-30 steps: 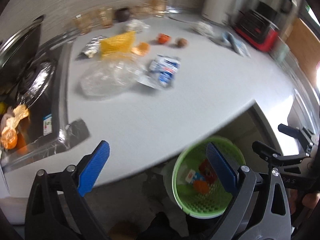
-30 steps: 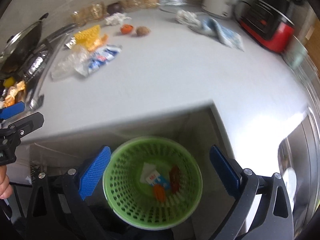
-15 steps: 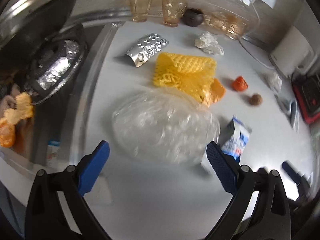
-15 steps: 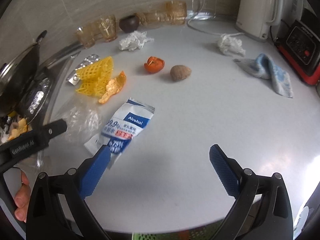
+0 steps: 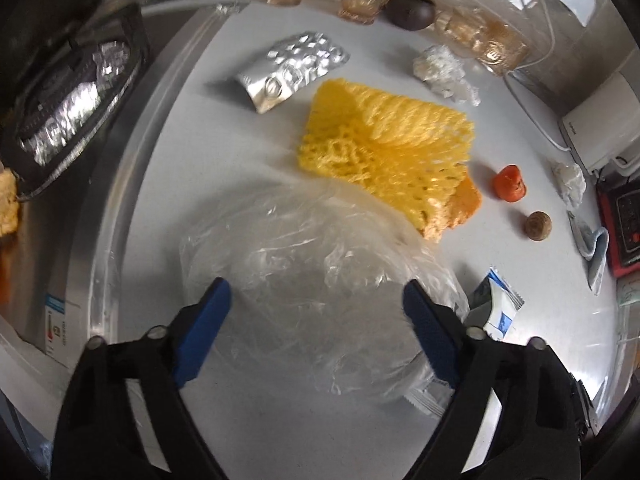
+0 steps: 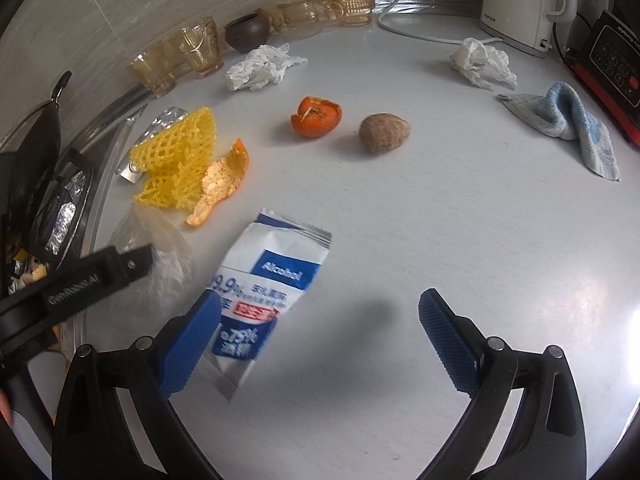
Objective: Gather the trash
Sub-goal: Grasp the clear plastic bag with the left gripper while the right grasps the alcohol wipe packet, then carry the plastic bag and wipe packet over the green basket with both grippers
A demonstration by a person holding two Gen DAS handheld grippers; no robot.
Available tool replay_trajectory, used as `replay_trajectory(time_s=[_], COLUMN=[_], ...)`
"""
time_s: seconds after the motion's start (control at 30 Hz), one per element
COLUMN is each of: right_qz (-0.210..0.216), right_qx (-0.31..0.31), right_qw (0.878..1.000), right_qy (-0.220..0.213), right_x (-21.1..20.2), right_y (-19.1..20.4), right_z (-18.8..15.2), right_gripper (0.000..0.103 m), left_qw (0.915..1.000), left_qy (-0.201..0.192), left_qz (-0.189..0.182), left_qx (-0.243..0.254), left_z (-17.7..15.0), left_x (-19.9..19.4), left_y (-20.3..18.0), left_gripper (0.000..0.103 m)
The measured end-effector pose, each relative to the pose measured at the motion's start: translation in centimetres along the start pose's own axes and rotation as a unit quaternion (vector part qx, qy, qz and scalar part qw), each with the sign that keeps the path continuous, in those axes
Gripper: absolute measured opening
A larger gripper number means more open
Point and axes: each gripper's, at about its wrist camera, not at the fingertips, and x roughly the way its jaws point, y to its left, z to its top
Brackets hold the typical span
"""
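Observation:
A crumpled clear plastic bag [image 5: 304, 264] lies on the white counter, right under my left gripper [image 5: 316, 304]. The jaws are closing with the bag between them, and the blue pads stand off its sides. Beyond it lie a yellow foam net [image 5: 384, 148], orange peel [image 5: 460, 204] and a foil blister pack [image 5: 292, 68]. My right gripper [image 6: 320, 312] hangs open over the counter, its left pad at the lower edge of a white-and-blue alcohol wipe packet [image 6: 264, 280]. The left gripper's black arm [image 6: 72, 280] shows at the left of the right wrist view.
Amber glasses [image 6: 196, 52] and a dark pot [image 6: 246, 32] line the back wall. Crumpled tissues [image 6: 260, 68], a half orange shell [image 6: 316, 116], a brown nut [image 6: 384, 132], a blue cloth [image 6: 568, 120], a kettle [image 6: 524, 0] and a red-black appliance [image 6: 616, 64] are spread about. A stove [image 5: 68, 104] borders the left.
Both grippers swung from over the green bin up to the counter. The left one has sunk over the plastic bag and its jaws have narrowed. The right one has neared the wipe packet.

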Motion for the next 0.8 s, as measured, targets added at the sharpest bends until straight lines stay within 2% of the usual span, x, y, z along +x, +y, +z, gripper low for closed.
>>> replay_trajectory(time_s=[0.07,0.17,0.27,0.33,0.43,0.5,0.67,0.8], right_qz=[0.003,0.000,-0.004,-0.009,-0.024,-0.039,-0.045,-0.035], right_qx=[0.005,0.005,0.006,0.007,0.008,0.000,-0.009,-0.004], right_qw=[1.000,1.000,1.000,1.000,1.000,0.999,0.999,0.999], right_qy=[0.000,0.000,0.002,0.003,0.008,0.003,0.000,0.001], right_x=[0.2,0.5,0.7,1.0,1.6,1.6,1.3,0.9], right_y=[0.4,1.2,1.8,2.3,2.9,3.5,4.1,4.0], right_z=[0.1,0.2,0.2,0.2,0.1,0.1,-0.3,-1.1], right_gripper=[0.098,0.097,0.094,0.092,0.083,0.073,0.030,0.021], left_qw=[0.9999,0.9998,0.9998,0.9998,0.9997,0.9996,0.9993,0.9982], left_qy=[-0.009,-0.016,-0.018,-0.019,-0.022,-0.025,-0.029,-0.035], left_qz=[0.007,0.009,-0.004,-0.008,-0.006,-0.004,-0.008,-0.010], left_qx=[-0.001,0.003,0.002,0.002,0.007,0.010,0.023,0.049], left_z=[0.0,0.1,0.1,-0.1,-0.7,-0.9,-1.8,-3.1], left_x=[-0.1,-0.3,-0.3,-0.5,-0.9,-1.0,-1.7,-2.3], left_y=[0.3,0.5,1.1,1.6,2.2,2.5,3.4,3.6], left_gripper=[0.067,0.031,0.019,0.017,0.016,0.016,0.015,0.015])
